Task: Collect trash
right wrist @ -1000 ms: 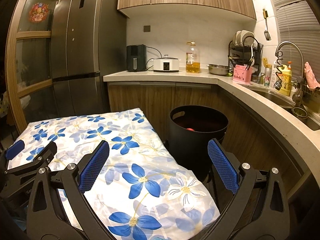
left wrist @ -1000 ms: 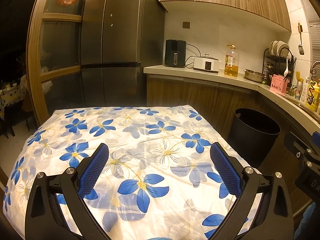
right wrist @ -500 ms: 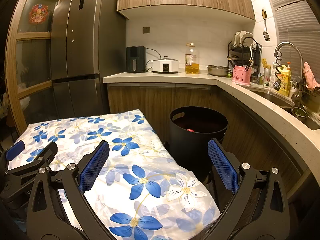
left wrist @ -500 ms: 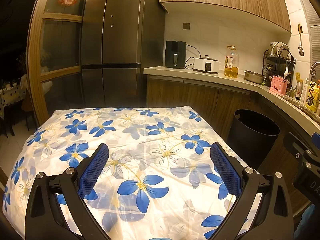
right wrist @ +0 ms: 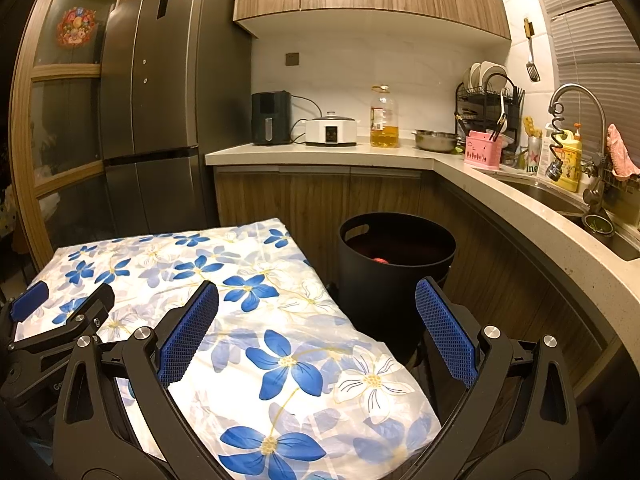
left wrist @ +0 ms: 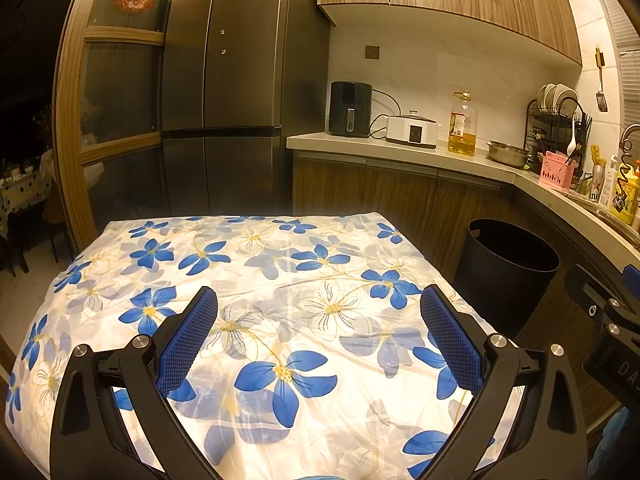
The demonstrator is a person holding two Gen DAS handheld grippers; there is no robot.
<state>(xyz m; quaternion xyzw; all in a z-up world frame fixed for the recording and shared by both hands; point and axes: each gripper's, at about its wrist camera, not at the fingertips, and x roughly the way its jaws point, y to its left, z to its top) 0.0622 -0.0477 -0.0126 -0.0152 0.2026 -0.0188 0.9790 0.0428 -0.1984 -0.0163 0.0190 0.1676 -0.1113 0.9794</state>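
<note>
Left hand-held gripper (left wrist: pixel 319 332): jaws spread wide, nothing between the blue pads (left wrist: pixel 188 342). It hovers over the near half of the surface (left wrist: pixel 256 264), which is covered by a white cloth printed with blue flowers.

Right hand-held gripper (right wrist: pixel 317 330): jaws also spread, nothing held. It sits at the near right corner of the surface; its left pad is over the cloth, its right pad past the right edge, in line with the trash bin (right wrist: pixel 394 280). The left unit shows at the left border of the right wrist view, and part of the right unit at the right border of the left wrist view.

No loose item can be made out on the cloth in either view.

Trash bin: black, round, open top with a handle cut-out in the rim. It stands on the floor just beside the right edge of the surface, against the wooden cabinet fronts (right wrist: pixel 320 200). A small red object (right wrist: pixel 380 260) lies inside near the bottom; what it is cannot be told.

Beyond, on the kitchen counter (right wrist: pixel 320 156), left to right: black air fryer (right wrist: pixel 271 118), white cooker (right wrist: pixel 331 130), oil bottle (right wrist: pixel 384 118), steel bowl (right wrist: pixel 436 140), pink utensil caddy (right wrist: pixel 483 154), dish rack (right wrist: pixel 486 96), then the sink with its faucet (right wrist: pixel 576 96).

Far left: dark refrigerator (left wrist: pixel 240 92) beside a wood-framed glass door (left wrist: pixel 120 92).
</note>
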